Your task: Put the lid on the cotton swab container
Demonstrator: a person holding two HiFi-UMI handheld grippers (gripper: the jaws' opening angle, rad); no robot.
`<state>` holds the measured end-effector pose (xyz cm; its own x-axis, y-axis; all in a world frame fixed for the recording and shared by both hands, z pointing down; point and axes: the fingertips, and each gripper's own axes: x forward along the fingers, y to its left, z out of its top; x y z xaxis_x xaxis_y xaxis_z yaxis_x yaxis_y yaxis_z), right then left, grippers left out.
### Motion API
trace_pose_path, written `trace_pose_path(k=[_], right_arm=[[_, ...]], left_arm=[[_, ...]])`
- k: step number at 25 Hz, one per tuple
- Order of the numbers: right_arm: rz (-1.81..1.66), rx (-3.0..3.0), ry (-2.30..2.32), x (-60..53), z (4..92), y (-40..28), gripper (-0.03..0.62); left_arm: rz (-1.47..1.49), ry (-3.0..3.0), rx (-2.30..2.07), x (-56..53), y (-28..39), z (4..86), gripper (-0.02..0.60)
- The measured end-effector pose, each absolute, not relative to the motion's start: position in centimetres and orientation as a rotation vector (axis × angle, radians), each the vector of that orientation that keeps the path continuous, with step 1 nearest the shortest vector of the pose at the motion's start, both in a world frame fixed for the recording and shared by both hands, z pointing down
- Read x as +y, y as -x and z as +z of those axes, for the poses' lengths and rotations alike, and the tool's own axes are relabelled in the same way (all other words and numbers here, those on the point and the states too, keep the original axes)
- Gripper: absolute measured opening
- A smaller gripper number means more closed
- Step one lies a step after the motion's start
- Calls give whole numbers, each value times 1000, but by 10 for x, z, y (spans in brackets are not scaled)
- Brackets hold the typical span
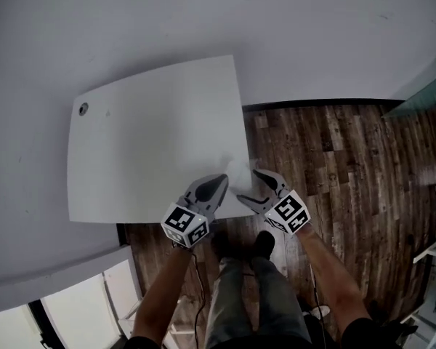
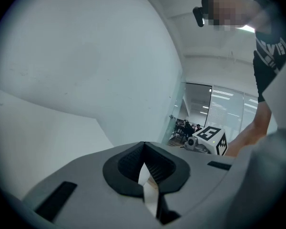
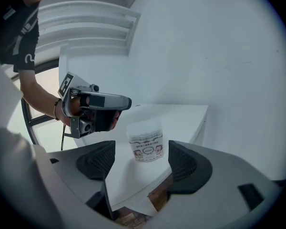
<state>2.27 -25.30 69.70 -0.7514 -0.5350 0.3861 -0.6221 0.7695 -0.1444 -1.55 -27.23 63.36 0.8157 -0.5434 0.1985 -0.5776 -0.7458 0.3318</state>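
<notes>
The cotton swab container [image 3: 146, 145] is a small clear tub with a printed label, and it stands near the white table's [image 1: 145, 144] near right corner. Its top looks frosted, like a lid [image 3: 145, 127] resting on it, though I cannot tell if it is seated. In the head view the container [image 1: 238, 168] is a pale blur between both grippers. My right gripper [image 3: 142, 162] is open, and the tub sits just beyond its jaws. Left of the tub, my left gripper [image 1: 221, 181] is shut with nothing in it [image 2: 144, 163], its tip [image 3: 127, 102] hovering above and beside the tub.
The tub stands close to the table's right edge [image 1: 244, 144], where dark wood floor [image 1: 334, 166] begins. A round cable hole [image 1: 82, 108] marks the far left corner. A white wall rises behind. The person's legs [image 1: 251, 282] stand at the near edge.
</notes>
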Motion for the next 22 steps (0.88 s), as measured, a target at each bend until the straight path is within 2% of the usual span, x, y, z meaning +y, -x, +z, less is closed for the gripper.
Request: trace_pose_path(k=[10, 22], right_arm=[[391, -2589, -1074, -250, 629, -57, 337], [305, -2560, -1416, -277, 526, -99, 232]], left_arm=[[138, -2510, -908, -264, 43, 612, 25], [70, -2559, -974, -276, 45, 530, 25]])
